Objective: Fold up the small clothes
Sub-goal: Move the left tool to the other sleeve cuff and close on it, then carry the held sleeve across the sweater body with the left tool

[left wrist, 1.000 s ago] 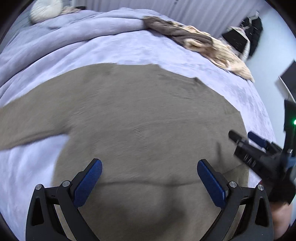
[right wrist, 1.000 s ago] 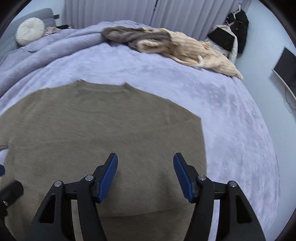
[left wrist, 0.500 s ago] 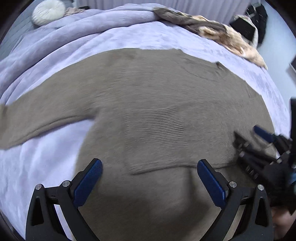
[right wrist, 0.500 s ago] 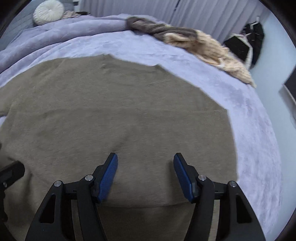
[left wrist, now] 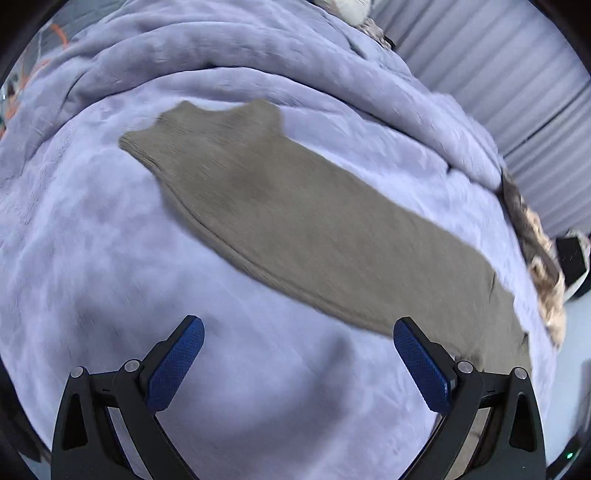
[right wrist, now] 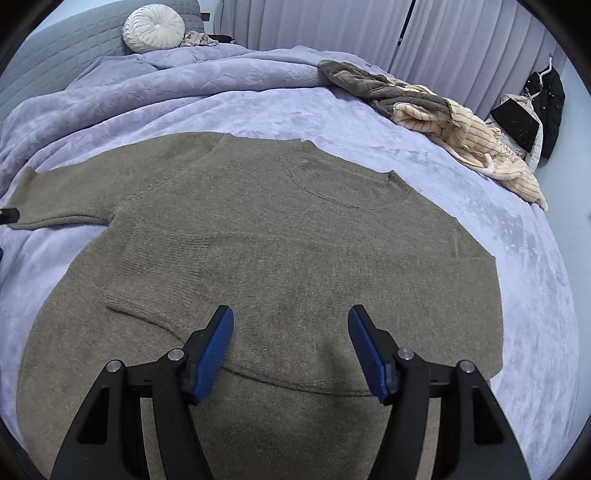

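Note:
A taupe knit sweater (right wrist: 314, 258) lies flat on the lilac blanket (right wrist: 517, 280), collar at the far side. One sleeve is folded across the body, its ribbed cuff (right wrist: 159, 273) left of centre. The other sleeve (left wrist: 295, 221) stretches straight out, ending in its cuff (left wrist: 155, 144). My left gripper (left wrist: 295, 354) hovers open over bare blanket just short of that sleeve, with nothing between its fingers. My right gripper (right wrist: 291, 339) hangs over the sweater's lower body, its jaws opening, with only the flat knit below them.
A heap of brown and cream clothes (right wrist: 443, 114) lies at the bed's far right. A round white cushion (right wrist: 153, 27) rests against the grey headboard. Dark garments (right wrist: 546, 96) hang by the curtains. The blanket bunches into folds (left wrist: 258, 48) beyond the sleeve.
My left gripper has swung sideways off the sweater's body to the outstretched sleeve and rolled. My right gripper has drifted a little, so the collar now shows ahead of it.

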`<state>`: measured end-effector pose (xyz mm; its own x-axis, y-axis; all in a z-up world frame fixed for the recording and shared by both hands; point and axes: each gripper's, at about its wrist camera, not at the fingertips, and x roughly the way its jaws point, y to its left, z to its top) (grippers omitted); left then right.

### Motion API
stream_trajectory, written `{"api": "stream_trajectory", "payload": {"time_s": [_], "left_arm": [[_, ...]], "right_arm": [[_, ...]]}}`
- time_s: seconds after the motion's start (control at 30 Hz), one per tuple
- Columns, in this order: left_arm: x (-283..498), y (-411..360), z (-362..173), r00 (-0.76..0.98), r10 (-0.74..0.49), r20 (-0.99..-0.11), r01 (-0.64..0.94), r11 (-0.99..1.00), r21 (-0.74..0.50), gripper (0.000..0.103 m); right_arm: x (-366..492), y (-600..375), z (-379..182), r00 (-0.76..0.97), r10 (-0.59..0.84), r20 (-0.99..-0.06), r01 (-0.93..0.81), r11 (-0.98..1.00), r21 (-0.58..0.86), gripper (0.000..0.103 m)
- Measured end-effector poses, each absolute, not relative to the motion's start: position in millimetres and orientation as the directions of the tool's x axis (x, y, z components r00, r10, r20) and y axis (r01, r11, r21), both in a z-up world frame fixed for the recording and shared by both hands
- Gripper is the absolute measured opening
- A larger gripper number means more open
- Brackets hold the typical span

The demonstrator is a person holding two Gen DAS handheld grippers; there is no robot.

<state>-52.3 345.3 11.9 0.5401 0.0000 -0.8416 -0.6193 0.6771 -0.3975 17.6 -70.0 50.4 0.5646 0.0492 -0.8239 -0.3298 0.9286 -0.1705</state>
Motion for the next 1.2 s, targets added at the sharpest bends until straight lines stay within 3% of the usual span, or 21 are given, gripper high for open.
{"api": "stream_trajectory", "payload": {"time_s": [0.13,0.23,0.4,0.53,0.57,0.6,0.67,0.73,0.8,0.87,0.9,0.97,1.13,1.2], "left_arm": [[-47,389,-1,0.552,0.017,-0.833,-0.643,0.645,-0.413,0.103],[-29,413,-14,0.6,-0.073,-0.796,-0.593,0.628,-0.505,0.103],[-21,458,-28,0.723,-0.148,-0.674,-0.55,0.467,-0.692,0.103],[-18,463,-22,0.783,-0.175,-0.597,-0.478,0.445,-0.757,0.103],[-20,462,-18,0.805,-0.189,-0.562,-0.44,0.446,-0.78,0.099],[-21,461,-16,0.822,-0.202,-0.532,-0.406,0.446,-0.798,0.083],[-21,463,-18,0.831,-0.232,-0.505,-0.378,0.43,-0.82,0.062],[-19,465,-24,0.823,-0.225,-0.522,-0.396,0.432,-0.81,0.052],[-23,469,-29,0.822,-0.211,-0.528,-0.405,0.434,-0.805,0.019],[-34,474,-29,0.841,-0.186,-0.507,-0.404,0.409,-0.819,0.017],[-41,476,-25,0.851,-0.156,-0.501,-0.406,0.41,-0.817,0.01],[-52,479,-15,0.866,-0.125,-0.485,-0.398,0.415,-0.818,0.01],[-38,458,10,0.773,-0.023,-0.633,-0.501,0.59,-0.633,0.01],[-43,452,20,0.764,0.023,-0.645,-0.517,0.62,-0.59,0.01]], "right_arm": [[13,-52,48,0.552,0.057,-0.832,-0.365,0.914,-0.179,0.068],[9,-37,45,0.535,0.058,-0.843,-0.392,0.901,-0.187,0.068],[7,-17,43,0.528,0.037,-0.848,-0.422,0.878,-0.225,0.068],[9,-6,46,0.525,0.034,-0.851,-0.433,0.871,-0.232,0.068],[10,-3,46,0.524,0.035,-0.851,-0.435,0.87,-0.232,0.068],[11,0,47,0.523,0.037,-0.852,-0.438,0.869,-0.231,0.068],[11,8,47,0.522,0.04,-0.852,-0.446,0.865,-0.232,0.068],[10,16,47,0.52,0.044,-0.853,-0.46,0.856,-0.235,0.068],[7,22,46,0.52,0.046,-0.853,-0.474,0.846,-0.244,0.068],[6,29,46,0.52,0.051,-0.853,-0.489,0.836,-0.248,0.068],[7,32,47,0.519,0.054,-0.853,-0.494,0.834,-0.247,0.068],[12,39,48,0.516,0.066,-0.854,-0.502,0.831,-0.239,0.068],[51,68,48,0.506,0.091,-0.858,-0.489,0.85,-0.198,0.068],[73,81,47,0.487,0.101,-0.868,-0.469,0.868,-0.162,0.068]]}}
